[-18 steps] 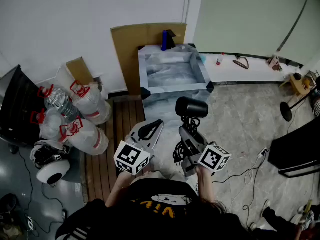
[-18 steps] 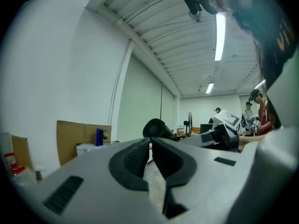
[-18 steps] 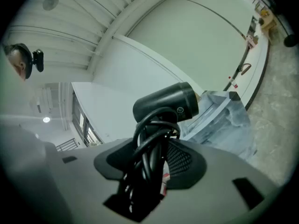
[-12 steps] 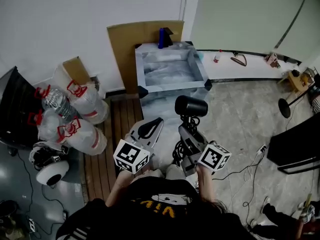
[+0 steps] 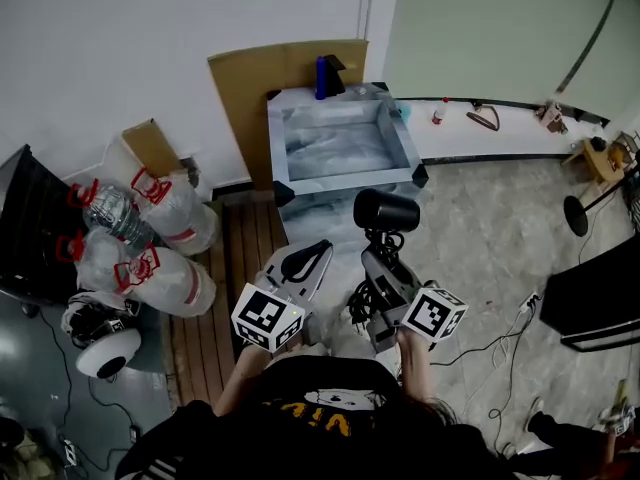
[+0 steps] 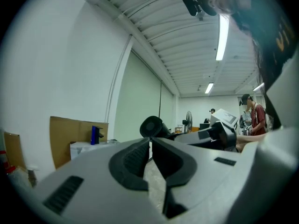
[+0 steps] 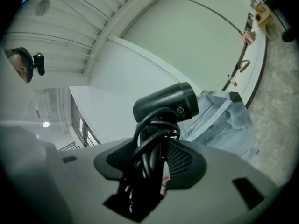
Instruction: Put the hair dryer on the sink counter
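Note:
The black hair dryer (image 5: 385,211) stands upright in my right gripper (image 5: 380,256), which is shut on its handle with the black cord (image 7: 152,143) wound round it. In the right gripper view the dryer's barrel (image 7: 167,103) rises above the jaws, with the sink counter (image 7: 224,118) behind it. The marbled sink counter (image 5: 343,179) with a blue tap (image 5: 322,76) lies just beyond the dryer. My left gripper (image 5: 300,263) hangs beside it to the left, shut with nothing in it. The left gripper (image 6: 150,146) view shows the dryer (image 6: 153,126) to its right.
Brown cardboard (image 5: 250,88) leans on the wall behind the sink. Bags of plastic bottles (image 5: 150,243) lie at the left beside a wooden slatted strip (image 5: 215,278). A white ledge (image 5: 500,136) with small items runs at the right. Cables (image 5: 490,343) trail over the floor.
The whole view has drifted slightly, and the dryer now shows a little closer to the sink's front edge. Both grippers keep the same hold and pose.

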Demonstrator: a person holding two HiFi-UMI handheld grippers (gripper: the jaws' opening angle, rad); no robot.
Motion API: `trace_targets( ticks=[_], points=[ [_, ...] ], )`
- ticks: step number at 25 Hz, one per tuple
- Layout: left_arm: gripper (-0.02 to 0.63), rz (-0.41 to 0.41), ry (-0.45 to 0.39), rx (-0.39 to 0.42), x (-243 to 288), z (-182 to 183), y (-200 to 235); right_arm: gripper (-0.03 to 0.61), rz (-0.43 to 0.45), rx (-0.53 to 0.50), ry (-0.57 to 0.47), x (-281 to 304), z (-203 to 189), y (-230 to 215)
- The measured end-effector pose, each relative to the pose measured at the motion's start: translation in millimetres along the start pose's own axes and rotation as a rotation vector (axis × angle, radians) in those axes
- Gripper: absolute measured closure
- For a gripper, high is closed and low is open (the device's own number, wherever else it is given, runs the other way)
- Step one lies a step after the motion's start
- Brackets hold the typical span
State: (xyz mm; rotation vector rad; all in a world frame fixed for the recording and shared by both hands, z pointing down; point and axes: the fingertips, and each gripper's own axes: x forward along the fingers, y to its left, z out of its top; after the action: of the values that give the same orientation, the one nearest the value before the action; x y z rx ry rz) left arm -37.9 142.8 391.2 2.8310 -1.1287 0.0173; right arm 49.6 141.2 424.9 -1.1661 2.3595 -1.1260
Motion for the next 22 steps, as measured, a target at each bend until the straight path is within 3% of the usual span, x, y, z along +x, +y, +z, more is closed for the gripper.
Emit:
trace_targets(
  ticks=[12,22],
  points=[
    [0.592,0.088,-0.008,0.022,112,21,60,0.379,0.039,-0.026,0.055,68,94,-70],
    [0.591,0.134,0.028,0.039,189,29,73,0.379,0.079,-0.008,0.098,97,147,-122]
  ],
)
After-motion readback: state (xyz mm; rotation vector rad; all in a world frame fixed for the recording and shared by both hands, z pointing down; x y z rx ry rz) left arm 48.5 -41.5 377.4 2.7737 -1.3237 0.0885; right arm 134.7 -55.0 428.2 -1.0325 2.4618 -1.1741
